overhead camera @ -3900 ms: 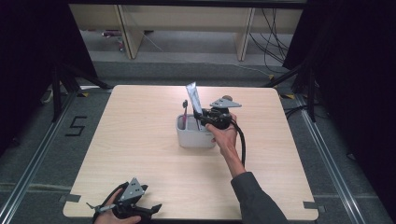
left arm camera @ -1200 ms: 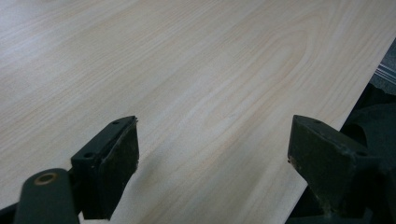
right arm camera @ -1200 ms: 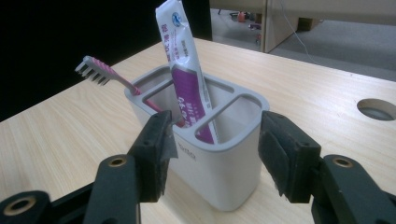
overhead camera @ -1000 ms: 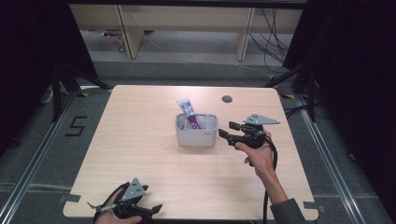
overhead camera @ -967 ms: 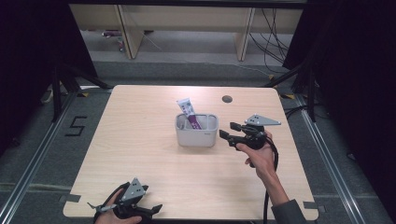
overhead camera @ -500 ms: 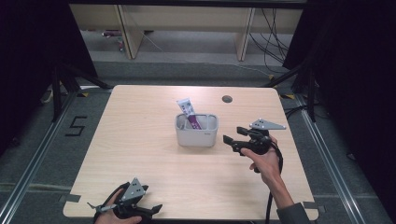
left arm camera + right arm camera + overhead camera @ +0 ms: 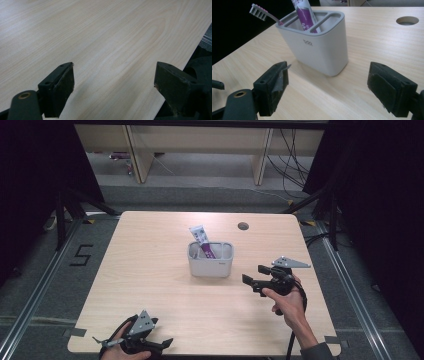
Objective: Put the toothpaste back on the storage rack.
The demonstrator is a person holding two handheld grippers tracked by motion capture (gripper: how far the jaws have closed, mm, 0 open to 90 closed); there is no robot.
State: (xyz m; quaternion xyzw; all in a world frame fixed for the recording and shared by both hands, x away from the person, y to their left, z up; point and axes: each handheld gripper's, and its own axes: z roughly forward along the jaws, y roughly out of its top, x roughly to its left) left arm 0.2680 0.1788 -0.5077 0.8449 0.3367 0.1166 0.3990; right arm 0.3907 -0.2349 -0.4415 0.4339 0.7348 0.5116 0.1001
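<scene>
A pale grey toothbrush holder stands near the middle of the wooden table. A white and purple toothpaste tube leans in it, top tilted to the far left. In the right gripper view a white toothbrush sticks out of the holder at the left. My right gripper hovers just right of the holder, pointing at it. Its jaws have just been opening and stand wide with nothing between them. My left gripper rests at the table's front edge, open over bare wood.
A round cable hole sits in the table's far right part. The table's right edge lies close behind my right hand. Beyond the far edge stand wooden shelf legs and loose cables on the floor.
My right gripper held the toothpaste tube over the holder; the tube now stands in it. The gripper has drawn back to the right and toward the front. The left gripper has stayed put.
</scene>
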